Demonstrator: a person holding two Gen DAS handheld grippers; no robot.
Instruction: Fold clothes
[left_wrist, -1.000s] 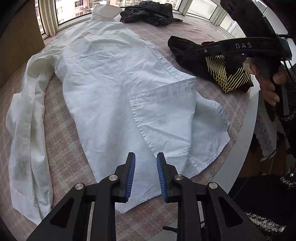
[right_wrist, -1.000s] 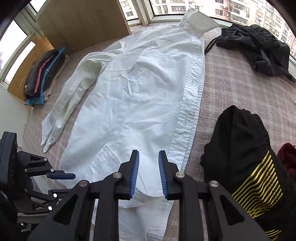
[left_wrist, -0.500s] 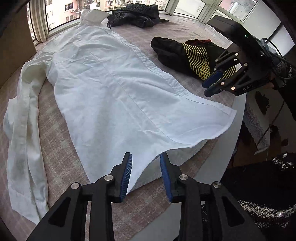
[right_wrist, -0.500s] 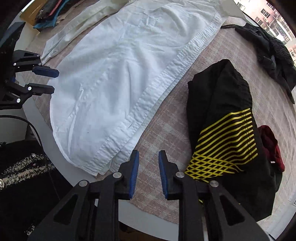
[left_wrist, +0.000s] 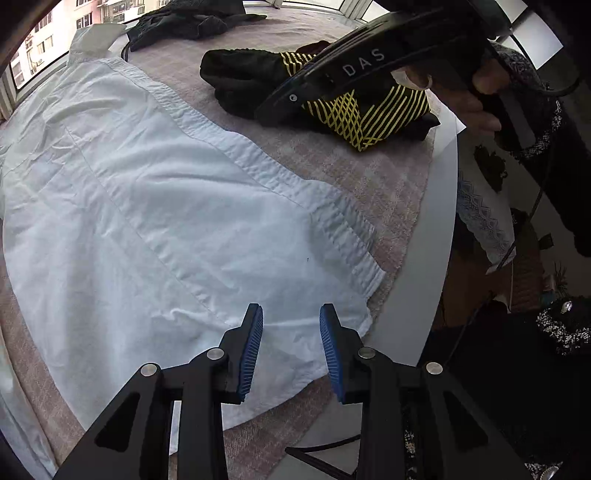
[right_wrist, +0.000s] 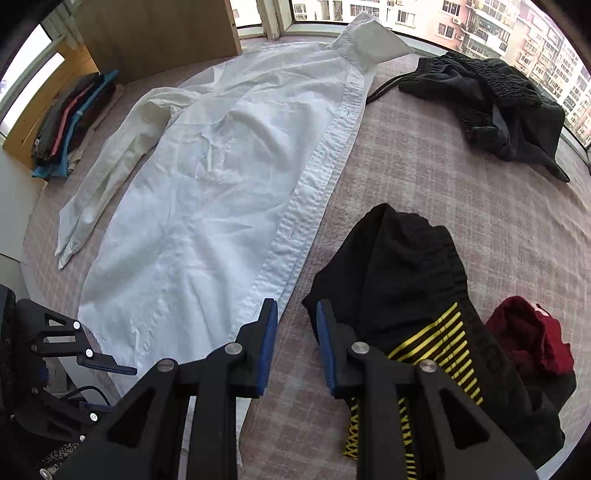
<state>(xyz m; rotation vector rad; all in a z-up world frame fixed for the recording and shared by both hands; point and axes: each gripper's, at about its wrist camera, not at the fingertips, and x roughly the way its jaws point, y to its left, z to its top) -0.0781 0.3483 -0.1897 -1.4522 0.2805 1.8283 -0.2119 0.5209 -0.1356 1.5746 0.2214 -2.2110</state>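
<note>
A white shirt (right_wrist: 207, 206), a black garment (right_wrist: 406, 280) with yellow stripes, and a dark red cloth (right_wrist: 528, 332).

white shirt (right_wrist: 229, 192) 1 | black garments (right_wrist: 402, 280) 2 (one yellow-striped) | red garment (right_wrist: 524, 332) 1 | folded stack (right_wrist: 70, 122) 1
</note>
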